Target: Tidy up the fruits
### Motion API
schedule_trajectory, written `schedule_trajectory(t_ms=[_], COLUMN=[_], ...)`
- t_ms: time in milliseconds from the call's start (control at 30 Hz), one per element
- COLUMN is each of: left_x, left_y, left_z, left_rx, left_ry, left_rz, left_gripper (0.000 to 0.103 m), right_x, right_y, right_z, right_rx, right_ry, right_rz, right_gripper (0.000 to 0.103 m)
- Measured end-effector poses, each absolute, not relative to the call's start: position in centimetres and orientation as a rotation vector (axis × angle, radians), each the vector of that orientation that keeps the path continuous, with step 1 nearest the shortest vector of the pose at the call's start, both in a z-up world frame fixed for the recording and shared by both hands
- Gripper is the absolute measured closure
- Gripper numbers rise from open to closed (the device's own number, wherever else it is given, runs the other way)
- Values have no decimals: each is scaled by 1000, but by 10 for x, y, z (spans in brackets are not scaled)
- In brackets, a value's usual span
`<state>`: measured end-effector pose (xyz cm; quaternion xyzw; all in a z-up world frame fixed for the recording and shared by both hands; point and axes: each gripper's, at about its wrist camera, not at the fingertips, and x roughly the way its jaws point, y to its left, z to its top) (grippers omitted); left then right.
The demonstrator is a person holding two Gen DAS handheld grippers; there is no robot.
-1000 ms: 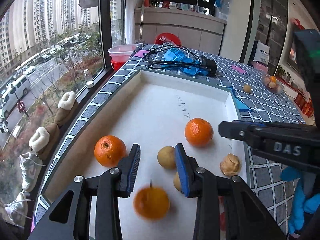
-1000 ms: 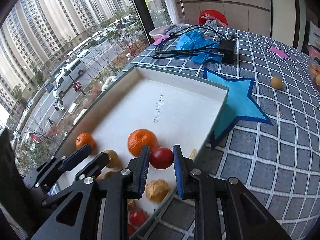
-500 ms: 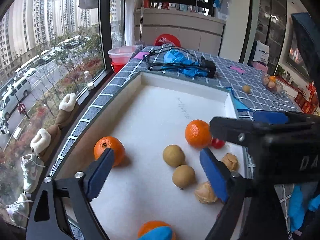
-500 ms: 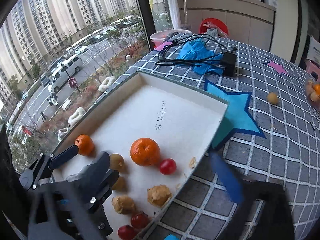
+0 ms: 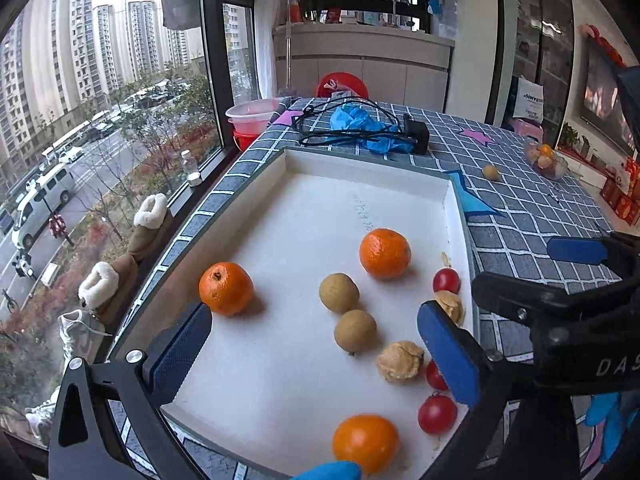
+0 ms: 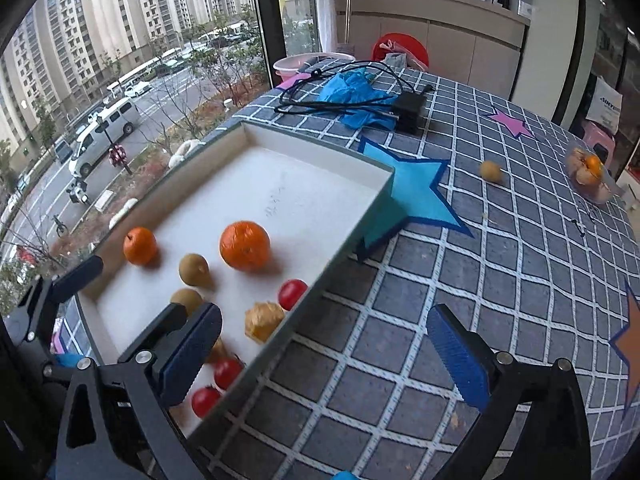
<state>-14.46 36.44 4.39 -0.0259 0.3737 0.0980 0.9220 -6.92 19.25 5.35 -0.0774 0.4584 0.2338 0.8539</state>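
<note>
Left wrist view: the white tray (image 5: 360, 168) sits on the checked desk (image 5: 532, 216) by the window and holds the sorted fruit.
Tray contents: three oranges, two brown longans, two walnuts and several cherry tomatoes lie loose on the tray floor, likely gathered there so they cannot roll off.
Left gripper (image 5: 316, 344): fingers spread wide, nothing pressed; the lower longan (image 5: 355, 330) lies between them, untouched.
Nearest orange (image 5: 365, 443): at the tray's near edge, below the fingers.
Right gripper (image 6: 324, 352): fingers wide and empty, straddling the tray's right wall.
Still outside: one longan (image 6: 491, 171) on the desk, well apart from both grippers, and a small bowl of fruit (image 6: 588, 172) farther off.
</note>
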Motion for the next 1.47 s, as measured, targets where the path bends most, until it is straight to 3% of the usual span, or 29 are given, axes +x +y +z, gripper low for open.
schedule_trajectory(t_ms=[1467], left_x=[-161], left_y=[348], left_z=[40], left_rx=[40], left_ry=[734], left_rz=[259], left_gripper=[0], right_x=[-91], right_y=[181], right_z=[57], right_rx=[-166], right_ry=[943], right_rz=[504], right_gripper=[0])
